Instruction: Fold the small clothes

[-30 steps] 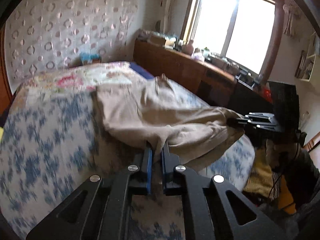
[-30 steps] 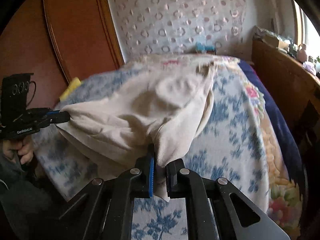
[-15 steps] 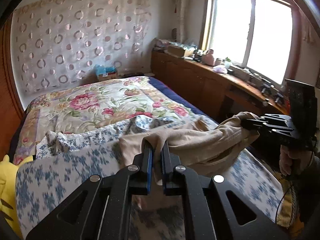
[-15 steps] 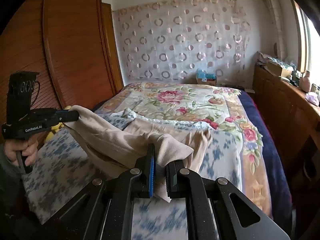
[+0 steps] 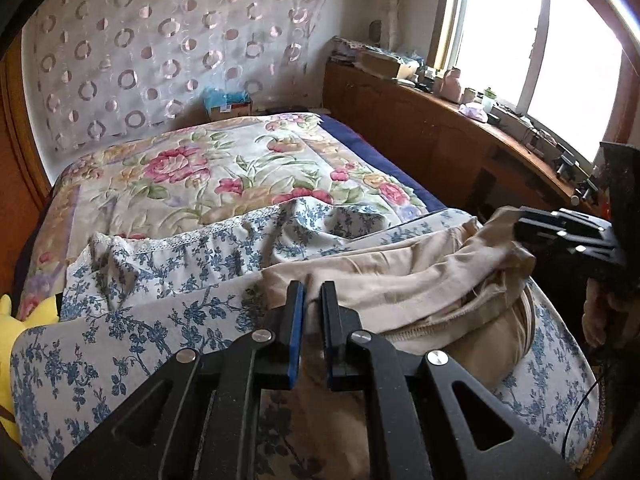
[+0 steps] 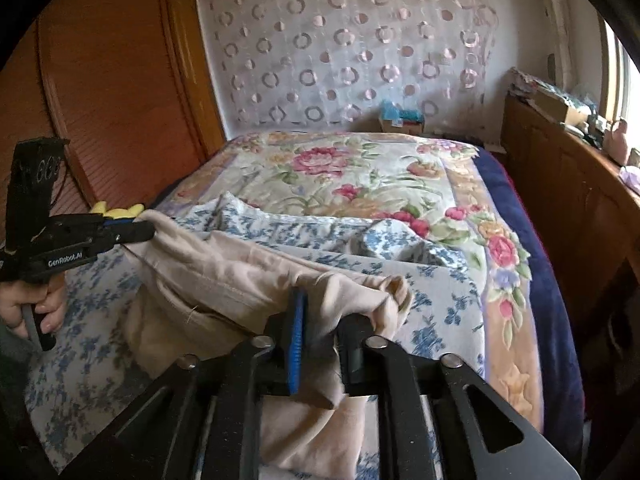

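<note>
A beige garment (image 6: 224,280) hangs slack between the two grippers, low over the near end of the bed, its lower folds pooling on the blue-flowered sheet (image 5: 132,320). Whether it is trousers or a top cannot be told; a stitched hem and what may be a pocket opening show on its near side.

The left gripper (image 5: 313,304) has its jaws nearly together on one edge of the cloth; in the right wrist view the same tool grips the far-left corner. The right gripper (image 6: 320,320) has its jaws a little wider apart, with a bunched wad of the fabric pinched between them and a tail hanging below.

Judging by the rumpled sag, the fold is at an early stage: the piece is held at two points but is neither spread flat nor doubled over. What remains, it seems, is to stretch it taut, lay it on the sheet, and make the folds.

Beyond lie a crumpled blue-print cloth with lace trim (image 5: 192,248), the rose-patterned quilt (image 6: 360,176), a yellow plush toy (image 5: 10,320) at the near left, and a wooden cabinet (image 5: 420,128) under the window on the right
</note>
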Available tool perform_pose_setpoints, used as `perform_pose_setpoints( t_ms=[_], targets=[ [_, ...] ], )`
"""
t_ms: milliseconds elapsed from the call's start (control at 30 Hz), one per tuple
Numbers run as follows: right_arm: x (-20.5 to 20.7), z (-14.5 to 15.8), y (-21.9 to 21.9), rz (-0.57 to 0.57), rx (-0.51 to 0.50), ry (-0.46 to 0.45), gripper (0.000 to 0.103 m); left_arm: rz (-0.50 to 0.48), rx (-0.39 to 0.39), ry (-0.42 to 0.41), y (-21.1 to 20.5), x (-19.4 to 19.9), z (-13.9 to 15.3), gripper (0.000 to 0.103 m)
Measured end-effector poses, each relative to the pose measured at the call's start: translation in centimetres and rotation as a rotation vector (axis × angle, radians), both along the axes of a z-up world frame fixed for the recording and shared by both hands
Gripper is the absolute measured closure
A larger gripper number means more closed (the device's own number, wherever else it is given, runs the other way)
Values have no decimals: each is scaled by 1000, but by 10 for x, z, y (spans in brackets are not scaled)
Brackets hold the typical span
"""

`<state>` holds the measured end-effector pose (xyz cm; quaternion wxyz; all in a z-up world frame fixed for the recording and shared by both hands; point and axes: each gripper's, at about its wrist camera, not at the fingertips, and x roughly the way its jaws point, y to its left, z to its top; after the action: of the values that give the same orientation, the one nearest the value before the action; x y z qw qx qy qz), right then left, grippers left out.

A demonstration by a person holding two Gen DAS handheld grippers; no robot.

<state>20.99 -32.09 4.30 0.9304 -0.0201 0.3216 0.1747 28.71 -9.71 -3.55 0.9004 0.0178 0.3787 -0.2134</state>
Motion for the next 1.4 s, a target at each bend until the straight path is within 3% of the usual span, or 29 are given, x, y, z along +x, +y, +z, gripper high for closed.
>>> perform_pose_setpoints(
  t_ms=[67, 133, 300, 567, 767, 800, 833, 867, 1000, 1133, 1167, 1233, 1300, 1400],
  targets=[
    [1, 7, -1, -17, 27, -13, 62, -10, -11, 9, 5, 1, -1, 90],
    [-3, 11, -5, -24, 41, -22, 60, -17, -25, 10, 11, -3, -1, 63],
    [-18, 1, -10, -1, -2, -15, 57, -47, -7, 39, 19, -15, -12, 43],
    [-25, -16, 11, 90, -114, 51, 55, -73, 57, 92, 6, -10, -39, 42],
    [-3, -7, 23, 90, -148, 15, 55, -64, 70, 72, -5, 19, -37, 42],
    [0, -5, 24, 93, -150, 2, 69, -57, 70, 72, -6, 25, -37, 42],
    [3, -4, 25, 96, -153, 0, 90, -47, 69, 74, -6, 33, -36, 42],
    [8, -2, 25, 95, -152, 3, 97, -39, 66, 74, -4, 37, -36, 42],
    [23, -6, 10, 39, -97, -7, 99, 27, 72, 70, 6, 62, -37, 42],
    [37, -1, -3, -87, -44, 4, 98, 72, 77, 77, 14, 78, -38, 42],
    [37, 0, -4, -107, -43, 6, 97, 77, 83, 74, 14, 78, -39, 42],
    [35, 1, 0, -132, -57, 17, 66, 79, 95, 61, 15, 76, -40, 42],
    [31, 3, 4, -145, -77, 8, 52, 78, 89, 66, 15, 75, -40, 42],
    [26, 5, 9, -166, -67, 12, 47, 71, 68, 71, 15, 72, -36, 42]
  ],
)
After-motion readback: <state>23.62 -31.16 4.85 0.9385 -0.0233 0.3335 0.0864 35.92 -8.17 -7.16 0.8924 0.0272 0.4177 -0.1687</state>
